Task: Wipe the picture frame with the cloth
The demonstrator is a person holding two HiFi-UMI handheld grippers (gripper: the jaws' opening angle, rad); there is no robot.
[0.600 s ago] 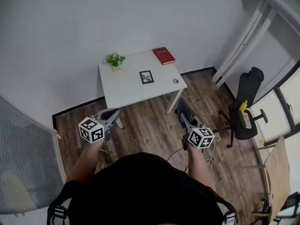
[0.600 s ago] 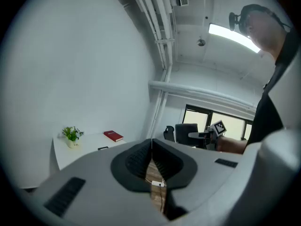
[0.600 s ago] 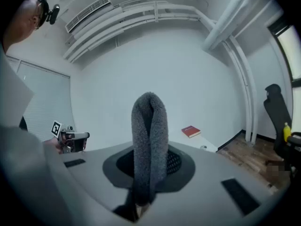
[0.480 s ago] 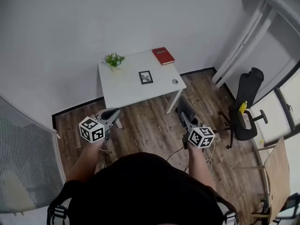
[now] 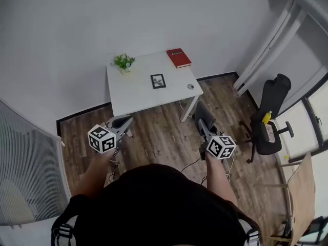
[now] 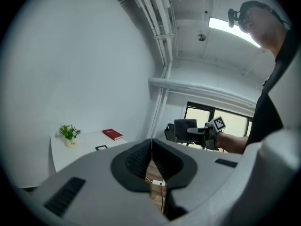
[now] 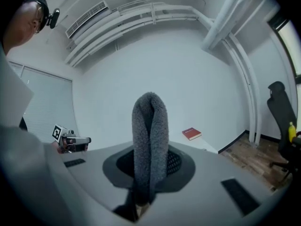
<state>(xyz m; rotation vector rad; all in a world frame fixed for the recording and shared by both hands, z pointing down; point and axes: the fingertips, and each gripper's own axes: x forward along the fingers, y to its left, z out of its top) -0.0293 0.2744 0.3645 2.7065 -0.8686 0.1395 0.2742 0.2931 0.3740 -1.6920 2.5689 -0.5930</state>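
Observation:
A small black picture frame lies flat in the middle of a white table across the room; it also shows small in the left gripper view as the picture frame. My right gripper is shut on a grey fluffy cloth, folded over and sticking up between the jaws. My left gripper is shut with nothing in it, its jaws pressed together. Both grippers hang over the wooden floor, well short of the table.
On the table stand a small potted plant, a red book and a small round object. A black office chair is at the right. White pipes run up the right wall. A cable lies on the floor.
The head view has shifted slightly; the table sits a little higher and further left in it. Both grippers stay about where they were.

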